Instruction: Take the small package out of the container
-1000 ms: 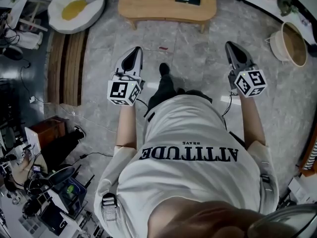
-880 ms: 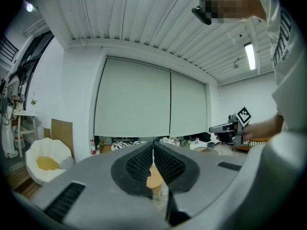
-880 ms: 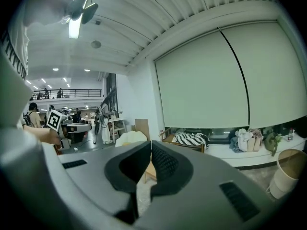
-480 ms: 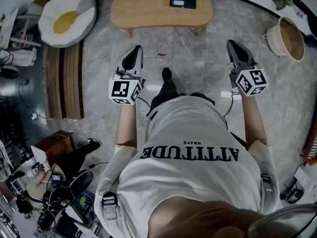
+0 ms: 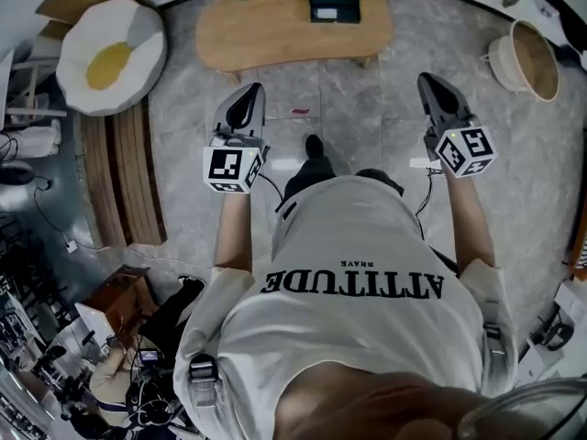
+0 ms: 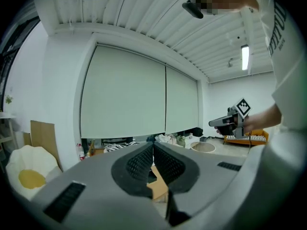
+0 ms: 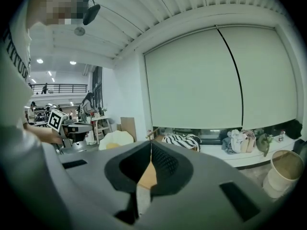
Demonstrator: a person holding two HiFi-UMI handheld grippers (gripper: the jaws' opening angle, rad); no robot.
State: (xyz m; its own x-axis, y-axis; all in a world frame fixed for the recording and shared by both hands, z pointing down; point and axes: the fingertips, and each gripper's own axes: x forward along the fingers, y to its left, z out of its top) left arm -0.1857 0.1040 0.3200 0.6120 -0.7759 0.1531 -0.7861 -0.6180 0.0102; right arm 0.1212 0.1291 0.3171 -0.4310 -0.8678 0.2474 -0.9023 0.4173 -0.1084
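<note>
Across most of the head view spreads the grey stone floor (image 5: 367,108), and the lower half of the frame is filled by the person's white T-shirt (image 5: 367,337). At the top centre stands a low wooden table (image 5: 275,30) with rounded ends. In the upper left lies a cushion (image 5: 110,53) shaped like a fried egg, and in the upper right a pale basket (image 5: 506,70) stands on the floor.

The left gripper (image 5: 250,90) is at centre left and the right gripper (image 5: 427,81) at centre right, both over the floor, well apart from each other and pointing toward the table (each has its marker cube at the rear). The jaws of the left gripper are pressed together at the tips, with nothing between them. The jaws of the right gripper are pressed together too, and also empty.

The dark container (image 5: 334,7) stands on the far edge of the table, at the top centre. The small package cannot be made out from here.
</note>
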